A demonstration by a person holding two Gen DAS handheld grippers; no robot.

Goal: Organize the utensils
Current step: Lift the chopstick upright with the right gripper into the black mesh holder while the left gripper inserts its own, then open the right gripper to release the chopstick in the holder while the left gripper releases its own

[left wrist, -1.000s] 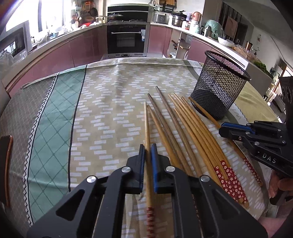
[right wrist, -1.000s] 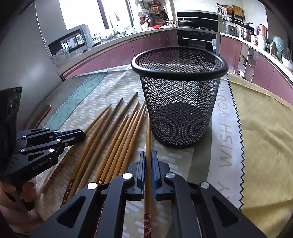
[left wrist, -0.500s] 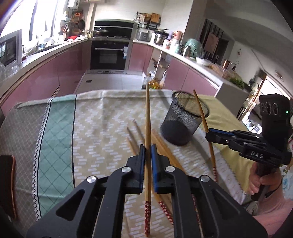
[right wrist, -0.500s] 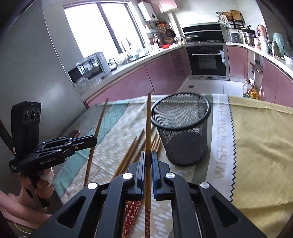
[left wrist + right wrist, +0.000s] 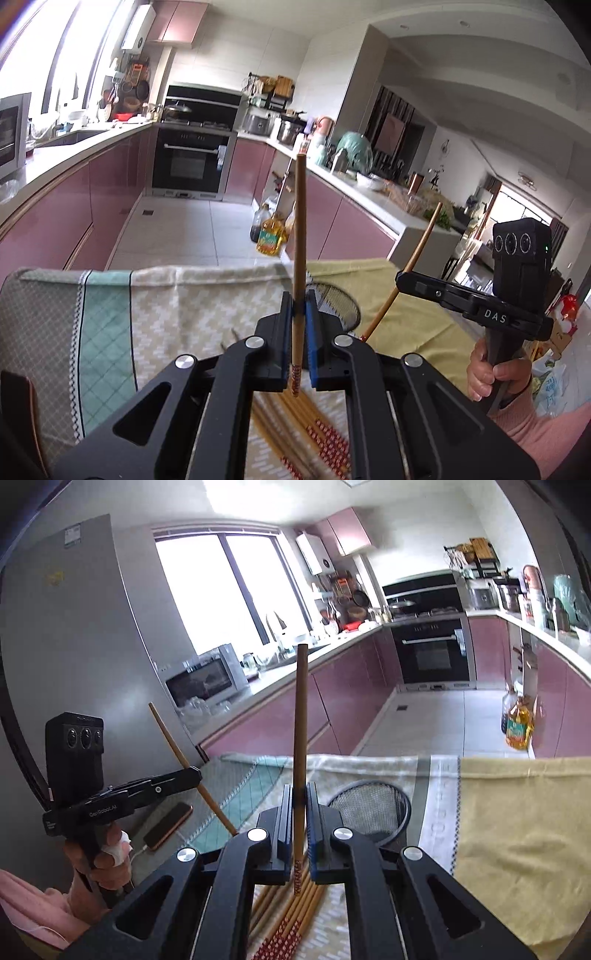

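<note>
- My left tongs clench one chopstick above the tabletop.
- My right tongs clench another stick near the basket.

White letters "DAS" were read on the side of the black handheld right gripper. "GenRobot.AI" was printed on the side of the black handheld left gripper. Pale lettering on the grey band of the patterned tablecloth could not be read.

Place: a home kitchen is showing.
Evidence: a built-in oven and pink cabinets are lining the frame's left.
</note>
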